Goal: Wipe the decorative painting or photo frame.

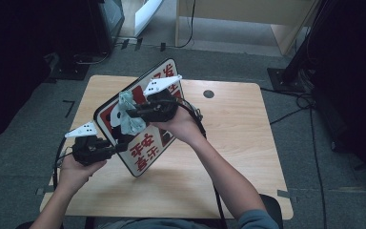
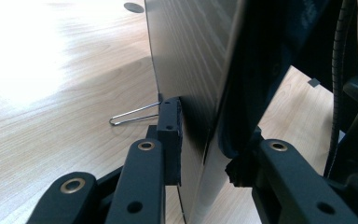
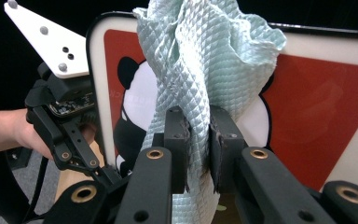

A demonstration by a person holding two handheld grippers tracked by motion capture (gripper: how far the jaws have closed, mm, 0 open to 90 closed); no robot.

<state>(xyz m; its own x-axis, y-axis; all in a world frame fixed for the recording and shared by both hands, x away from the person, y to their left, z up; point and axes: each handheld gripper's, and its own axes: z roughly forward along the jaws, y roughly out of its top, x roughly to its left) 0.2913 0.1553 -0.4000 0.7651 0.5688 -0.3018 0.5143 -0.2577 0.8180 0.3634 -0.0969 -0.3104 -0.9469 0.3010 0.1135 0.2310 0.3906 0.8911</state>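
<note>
My left claw (image 1: 116, 147) clamps the sign's (image 1: 148, 143) edge, propping it tilted on the table (image 1: 238, 143); my right claw (image 3: 198, 140) pinches the cloth (image 3: 205, 60) against its face. Hard wiping could twist the sign loose.

The sign board (image 1: 145, 143) is a flat rectangular panel with rounded corners and a thin dark rim — its face is red and white, with a black-and-white panda figure and large red characters. It stands tilted above the desk (image 1: 238, 143), held up on edge with its printed face towards the person; its plain back is grey and reflective. The cloth (image 1: 129, 117) is pale mint green with a quilted diamond weave — bunched and crumpled, it lies against the board's face over the panda figure.
</note>
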